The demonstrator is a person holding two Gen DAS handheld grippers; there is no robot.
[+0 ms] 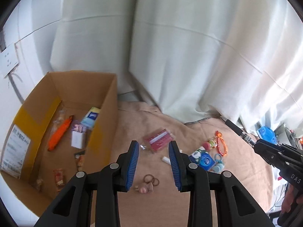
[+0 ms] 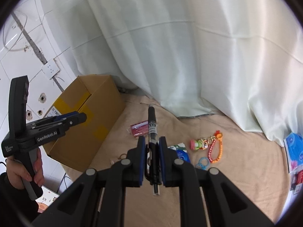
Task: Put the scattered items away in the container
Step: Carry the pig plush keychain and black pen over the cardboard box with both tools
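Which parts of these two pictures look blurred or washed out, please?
Left wrist view: the cardboard box and its contents are smeared by motion blur, while the left gripper stays sharp. Right wrist view: the pen in the right gripper is crisp; daylight through the curtain washes out the right side.

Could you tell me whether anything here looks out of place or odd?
Nothing looks damaged or spilled. The right gripper is shut on a black pen, and several small items, such as the red packet, lie outside the cardboard box.
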